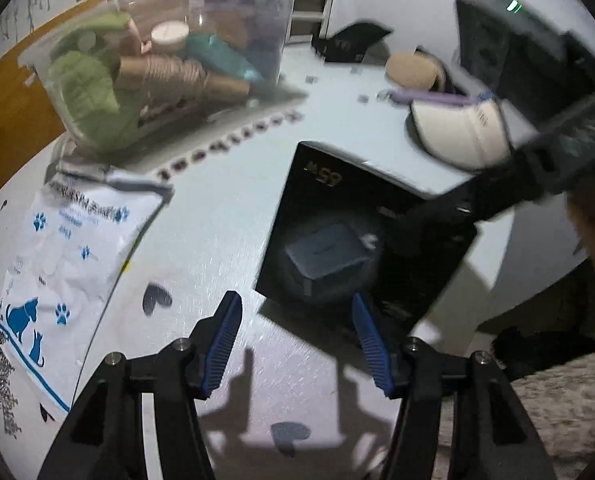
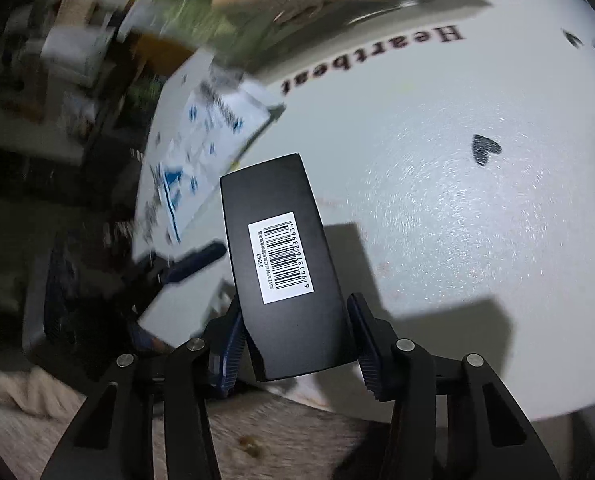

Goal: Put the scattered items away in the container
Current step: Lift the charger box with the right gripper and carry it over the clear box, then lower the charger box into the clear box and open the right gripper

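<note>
Up at the table's (image 1: pixel 217 216) far left, the clear bin (image 1: pixel 165 76) already holds green cloth, stacked paper cups, a white lid and teal and purple items. Nearer, the right gripper (image 2: pixel 295 330) pinches the black box (image 2: pixel 285 264) by its sides, lifted off the table. Meanwhile the left gripper (image 1: pixel 297 340) hangs spread and empty, just beside the box, with a pet-print bag (image 1: pixel 63 268) lying flat to its left.

My left gripper (image 1: pixel 297 344): black plastic linkage arms, silver round screw heads at the pivots, blue ribbed pads (image 1: pixel 225 344) on both fingers. My right gripper (image 2: pixel 297 340): same black frame and silver screws, pads (image 2: pixel 367 350) dark navy and ribbed. No cables or markings visible on either.
</note>
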`<state>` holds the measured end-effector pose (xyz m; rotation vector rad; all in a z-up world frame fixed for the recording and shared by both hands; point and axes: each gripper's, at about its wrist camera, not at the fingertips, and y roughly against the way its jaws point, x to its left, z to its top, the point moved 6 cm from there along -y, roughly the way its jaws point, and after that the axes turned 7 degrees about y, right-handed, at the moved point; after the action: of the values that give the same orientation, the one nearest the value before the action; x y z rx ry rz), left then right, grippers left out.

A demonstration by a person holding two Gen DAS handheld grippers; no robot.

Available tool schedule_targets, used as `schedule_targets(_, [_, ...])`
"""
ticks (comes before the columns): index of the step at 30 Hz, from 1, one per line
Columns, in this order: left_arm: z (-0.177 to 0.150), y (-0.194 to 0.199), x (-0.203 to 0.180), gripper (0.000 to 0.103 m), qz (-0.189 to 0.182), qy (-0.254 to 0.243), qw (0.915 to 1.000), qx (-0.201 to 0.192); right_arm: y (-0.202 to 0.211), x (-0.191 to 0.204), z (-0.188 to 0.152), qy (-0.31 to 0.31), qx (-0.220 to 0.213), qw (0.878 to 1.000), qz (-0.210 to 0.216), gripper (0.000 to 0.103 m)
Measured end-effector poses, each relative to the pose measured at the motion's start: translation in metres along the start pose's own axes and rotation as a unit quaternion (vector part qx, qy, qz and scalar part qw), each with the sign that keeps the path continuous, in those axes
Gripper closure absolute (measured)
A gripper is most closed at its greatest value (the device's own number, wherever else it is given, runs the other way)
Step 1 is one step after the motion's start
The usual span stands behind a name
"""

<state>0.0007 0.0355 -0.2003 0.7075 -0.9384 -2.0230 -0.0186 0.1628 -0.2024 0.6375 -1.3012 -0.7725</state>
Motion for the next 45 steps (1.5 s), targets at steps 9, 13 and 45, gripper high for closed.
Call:
schedule_targets(9, [0.035, 0.036, -0.026, 0.031, 0.013, -0.068, 0.9925, -0.101, 0.046, -0.006, 0.037, -0.154, -0.098, 0.978, 0.101, 0.054])
schedule_targets(13, [0.051, 0.046, -0.022, 0.031, 0.005, -0.051, 0.9911, -0.123, 0.071, 0.0, 0.053, -0.162, -0.137, 0.97, 0.118, 0.054])
schedule_targets(45, [0.077, 0.039, 0.114, 0.031, 0.038, 0.141, 0.9808, -0.129, 0.086, 0.055, 0.376, 0.134, -0.182, 0.948, -0.223, 0.058])
